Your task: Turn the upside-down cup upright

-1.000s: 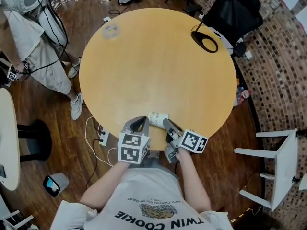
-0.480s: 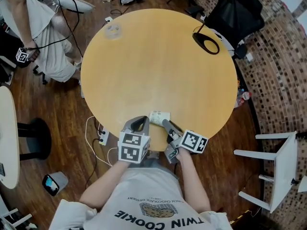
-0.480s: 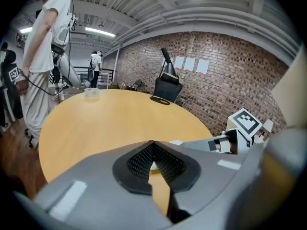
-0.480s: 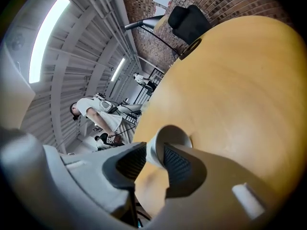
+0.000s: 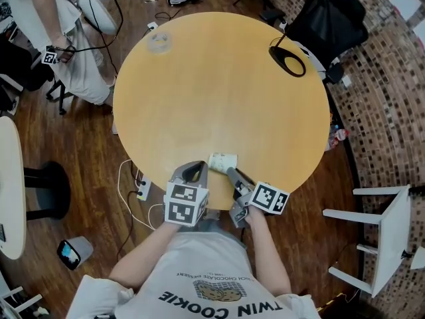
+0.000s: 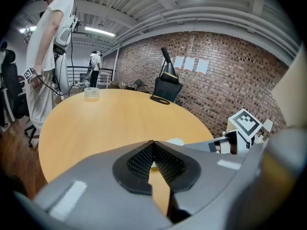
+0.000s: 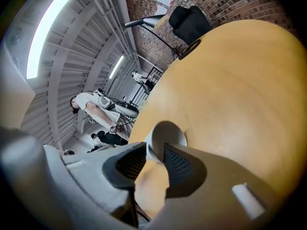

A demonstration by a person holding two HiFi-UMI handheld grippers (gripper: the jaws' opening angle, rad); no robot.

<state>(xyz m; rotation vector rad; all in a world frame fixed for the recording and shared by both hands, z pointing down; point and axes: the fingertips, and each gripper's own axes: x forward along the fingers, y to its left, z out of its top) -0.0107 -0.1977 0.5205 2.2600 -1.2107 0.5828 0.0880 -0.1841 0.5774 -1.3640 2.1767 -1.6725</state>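
As right gripper (image 7: 155,146) opened, cup (image 7: 168,131) between.

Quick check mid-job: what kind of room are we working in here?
Probably an open workspace or lab in a converted industrial building: an exposed red-brick wall, a round light-wood table on a dark plank floor, and a black office chair beside it.

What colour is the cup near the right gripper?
White; the cup shows best in the head view.
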